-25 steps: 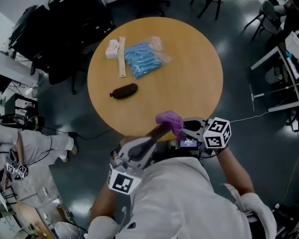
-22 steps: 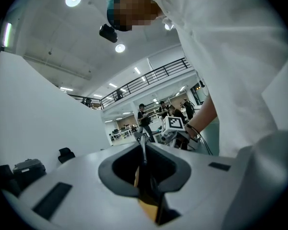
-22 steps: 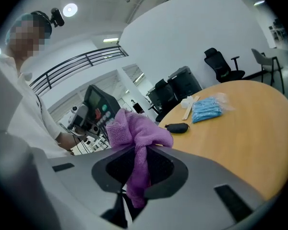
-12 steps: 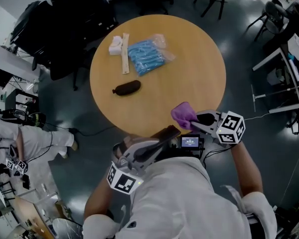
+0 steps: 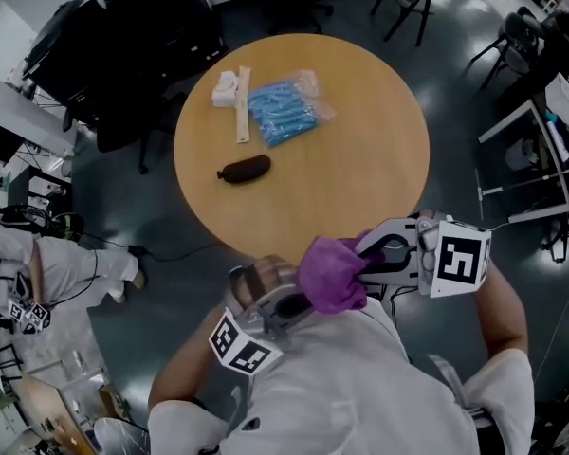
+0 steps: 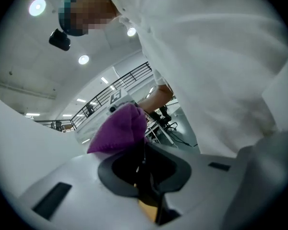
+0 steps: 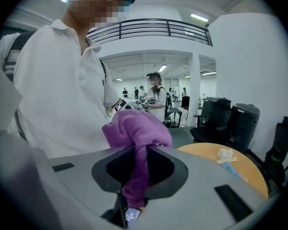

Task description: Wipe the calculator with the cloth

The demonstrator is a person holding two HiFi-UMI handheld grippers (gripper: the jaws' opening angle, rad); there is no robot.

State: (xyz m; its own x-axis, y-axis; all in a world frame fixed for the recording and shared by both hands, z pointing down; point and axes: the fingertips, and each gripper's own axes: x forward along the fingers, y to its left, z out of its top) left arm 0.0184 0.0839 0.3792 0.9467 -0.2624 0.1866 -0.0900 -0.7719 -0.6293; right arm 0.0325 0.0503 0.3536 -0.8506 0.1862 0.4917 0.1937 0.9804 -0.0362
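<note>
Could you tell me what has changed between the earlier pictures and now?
The right gripper, shut on the cloth, rose toward the camera and rolled, bringing the cloth back over the calculator in the left gripper. Both grips held; everything on the table stayed put.

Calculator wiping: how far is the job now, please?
Done: both things are picked up, off the table. In hand: the left gripper is shut on the calculator, the right gripper on the purple cloth, which lies against the calculator's far end. Left: whether any wiping is finished cannot be told; nothing is set back down yet.
</note>
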